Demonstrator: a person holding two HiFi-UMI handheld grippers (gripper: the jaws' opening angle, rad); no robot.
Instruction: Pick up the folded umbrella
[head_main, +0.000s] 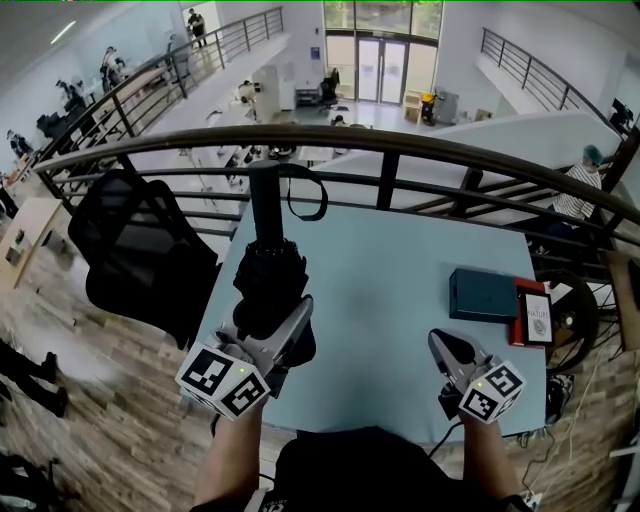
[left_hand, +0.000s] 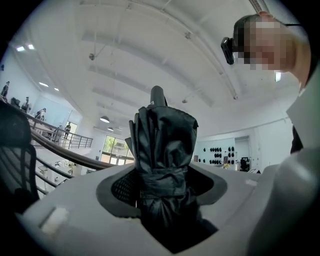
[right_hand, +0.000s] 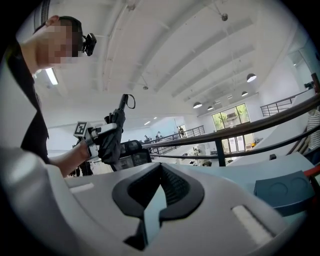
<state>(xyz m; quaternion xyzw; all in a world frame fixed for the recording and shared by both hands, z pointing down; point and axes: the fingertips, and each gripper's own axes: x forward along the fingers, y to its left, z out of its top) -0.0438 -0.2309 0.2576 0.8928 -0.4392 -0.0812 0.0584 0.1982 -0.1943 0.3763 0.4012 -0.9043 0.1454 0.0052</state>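
Nearest to me, at the lower left of the head view, my left gripper was clamped on the folded umbrella, with the jaws pressing both sides of the black fabric bundle. From the left gripper view, the pads sat at the strap that binds the folds. The umbrella stood about upright, its handle and wrist loop on top, and it seemed to hang clear of the table.

At the lower right, my right gripper was closed on nothing and hovered low over the tabletop.

I judged the umbrella to be light, with a stiff shaft inside and soft, rather slippery cloth outside. The cloth can slide or bunch under the pads, so the strapped middle is the good place to hold, where the folds are tight against the shaft.

Farther right on the table lay a teal box. Behind the table, at the left, stood a black chair, and then the dark railing crossed the upper frame.
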